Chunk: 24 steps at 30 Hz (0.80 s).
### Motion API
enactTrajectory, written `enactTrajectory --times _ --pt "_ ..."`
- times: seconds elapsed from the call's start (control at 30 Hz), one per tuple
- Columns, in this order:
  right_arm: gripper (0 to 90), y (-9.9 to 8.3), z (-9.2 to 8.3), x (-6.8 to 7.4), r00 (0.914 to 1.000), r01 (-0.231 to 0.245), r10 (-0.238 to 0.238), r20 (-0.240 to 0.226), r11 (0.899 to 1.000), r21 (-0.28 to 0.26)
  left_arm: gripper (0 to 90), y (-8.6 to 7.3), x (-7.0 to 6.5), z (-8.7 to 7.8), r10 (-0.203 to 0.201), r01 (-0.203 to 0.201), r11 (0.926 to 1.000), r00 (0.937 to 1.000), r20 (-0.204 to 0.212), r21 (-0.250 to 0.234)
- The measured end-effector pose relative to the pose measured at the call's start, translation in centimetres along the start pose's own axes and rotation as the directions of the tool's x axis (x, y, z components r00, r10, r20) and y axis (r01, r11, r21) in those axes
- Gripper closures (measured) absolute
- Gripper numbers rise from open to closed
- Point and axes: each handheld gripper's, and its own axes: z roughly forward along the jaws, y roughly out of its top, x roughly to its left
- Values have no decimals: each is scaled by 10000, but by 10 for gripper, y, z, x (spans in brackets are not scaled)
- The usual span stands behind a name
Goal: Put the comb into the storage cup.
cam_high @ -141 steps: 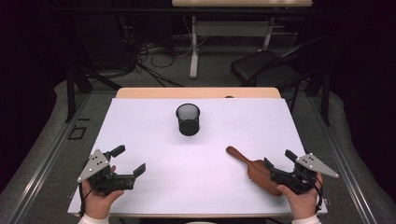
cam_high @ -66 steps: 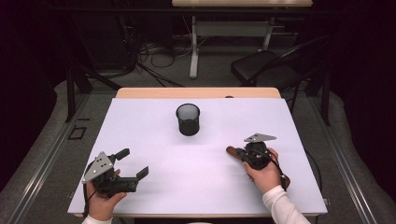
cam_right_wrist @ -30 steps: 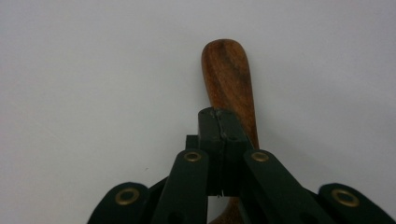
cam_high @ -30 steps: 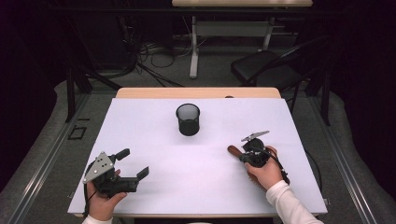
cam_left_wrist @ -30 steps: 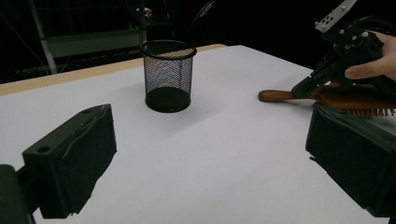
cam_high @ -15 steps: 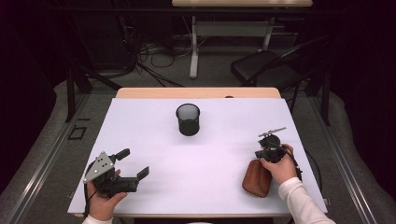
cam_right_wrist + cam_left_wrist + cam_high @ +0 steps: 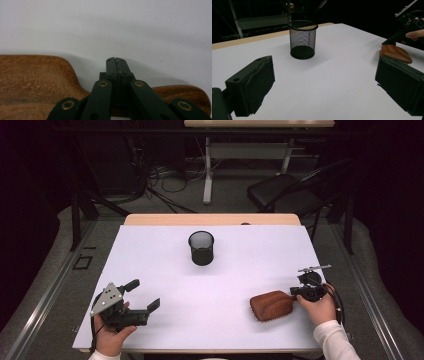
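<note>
At the lower right of the high view we saw the right gripper [image 7: 295,292] in the person's right hand [image 7: 320,306], with the wooden brush [image 7: 272,305] lying on the white table [image 7: 240,270] just to its left. The brush's broad brown head pointed toward the centre of the frame and its handle ran back under the gripper. In the right gripper view the two black jaws met flat against each other with no gap, right above the narrow neck of the brush [image 7: 37,82], whose wide head spread to the lower left and whose handle end showed at the lower right. The jaws were fully closed, and they seemed to pinch the handle beneath them, though the linkage hid the contact itself.

At the lower left of the high view the left gripper [image 7: 145,297] sat low over the table in the left hand [image 7: 112,337], its jaws spread wide with nothing between them. The left gripper view confirmed this, with bare table between the two pads.

The black mesh cup [image 7: 201,248] stood upright above the centre of the high view, well apart from both grippers and from the brush.
</note>
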Motion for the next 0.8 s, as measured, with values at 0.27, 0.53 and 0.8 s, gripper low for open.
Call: enactTrajectory --times 0.27,0.53,0.8 --pt "900 -19 -9 -3 9992 -346 340 -189 9989 -305 24 0 0 0 12 -12 10000 10000 12 7" --pt "900 -38 -21 0 9988 -417 404 -262 9978 -510 24 0 0 0 21 -21 10000 10000 19 15" --pt "900 -52 -30 6 9977 -422 381 -567 9965 -722 24 0 -1 0 68 -68 10000 10000 1 37"
